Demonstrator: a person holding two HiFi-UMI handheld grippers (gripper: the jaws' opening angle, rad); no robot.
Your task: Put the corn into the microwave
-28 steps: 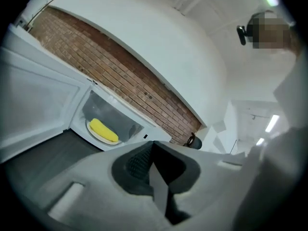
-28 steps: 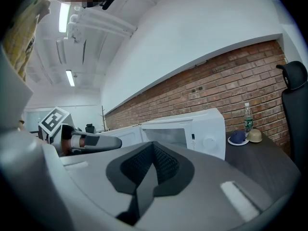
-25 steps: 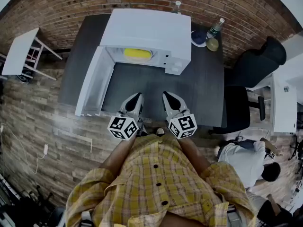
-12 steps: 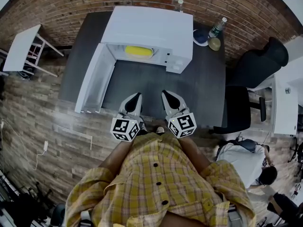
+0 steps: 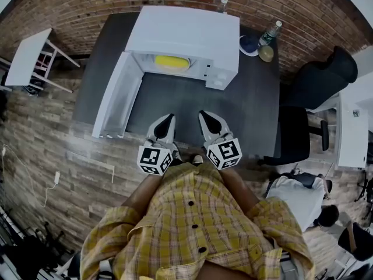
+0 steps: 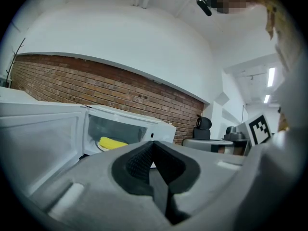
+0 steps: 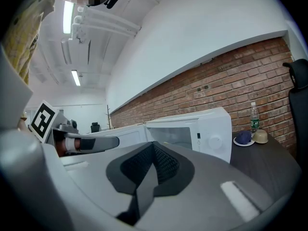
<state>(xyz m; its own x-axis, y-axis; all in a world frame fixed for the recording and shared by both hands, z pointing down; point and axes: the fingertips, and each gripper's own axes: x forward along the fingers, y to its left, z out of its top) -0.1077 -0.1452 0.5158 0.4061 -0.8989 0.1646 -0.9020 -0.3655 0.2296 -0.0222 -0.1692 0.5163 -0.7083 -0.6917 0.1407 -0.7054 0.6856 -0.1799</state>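
Looking down from the head view, I find the corn (image 5: 171,62) already inside the microwave (image 5: 186,34), lying in the open cavity on what looks like a pale plate. Its long axis runs across the microwave's mouth, side to side, parallel to the front.

From the microwave, both grippers sit well out in front, over the near edge of the desk (image 5: 233,115), pointing back toward the cavity. The left gripper (image 5: 165,123) lines up roughly with the microwave's mouth; the right gripper (image 5: 207,118) faces the control-panel side. Each gripper's own view shows its fingers (image 6: 134,162) pressed together with nothing between them, so both are closed and empty.

The microwave's door (image 5: 116,104) stands swung fully out from the microwave's left edge, toward me. I judge the placing done, and the door is what a next move would turn on. It lies to the left of the left gripper, which is plainly the nearer of the two.

Right of the microwave, well apart from the corn, stand a bottle (image 5: 267,35) and two small dishes; what they hold I can't make out.
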